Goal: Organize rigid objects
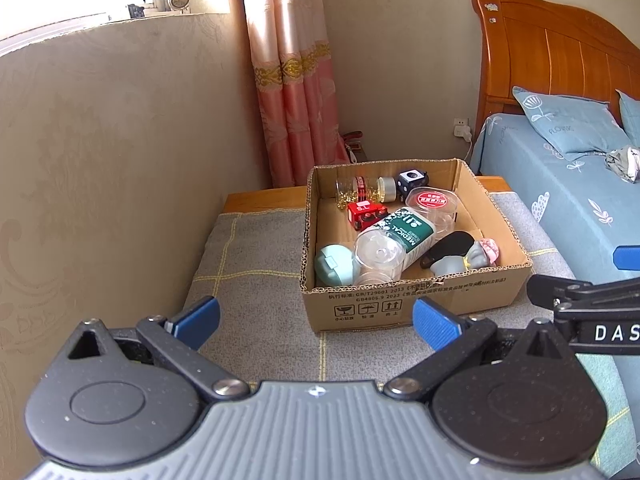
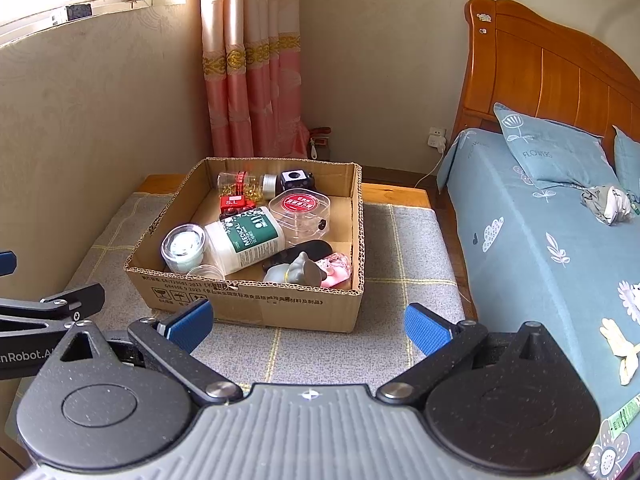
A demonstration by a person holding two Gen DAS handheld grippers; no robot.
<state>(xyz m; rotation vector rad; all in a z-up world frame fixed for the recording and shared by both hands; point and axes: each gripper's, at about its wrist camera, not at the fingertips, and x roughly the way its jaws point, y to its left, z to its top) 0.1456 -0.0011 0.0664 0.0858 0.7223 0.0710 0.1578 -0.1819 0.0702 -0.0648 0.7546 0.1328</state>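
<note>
Left wrist view: the left gripper (image 1: 316, 322) hovers above the grey checked surface (image 1: 256, 248), its blue fingers (image 1: 198, 320) spread wide with nothing between them. Just ahead sits an open cardboard box (image 1: 404, 300) holding all the task's things. Inside, a white bottle (image 1: 394, 242) with a green label lies on its side in the middle, its clear cap toward the camera. A mint case (image 1: 332, 266) rests in the near left corner, touching the bottle. A red toy (image 1: 366, 212) lies behind the bottle, and a clear jar (image 1: 360, 190) of gold bits lies along the far wall beside a dark cube (image 1: 412, 182). A clear tub (image 1: 434, 204) with a red lid label sits right of the cube. A grey figure (image 1: 460, 262) and a pink item (image 1: 490, 250) occupy the near right corner.

Right wrist view: the right gripper (image 2: 310, 326) likewise hangs near the box (image 2: 256, 304), fingers (image 2: 426, 328) spread apart and holding nothing. A bed (image 2: 540, 240) with a blue sheet stands to the right, well apart from the box
</note>
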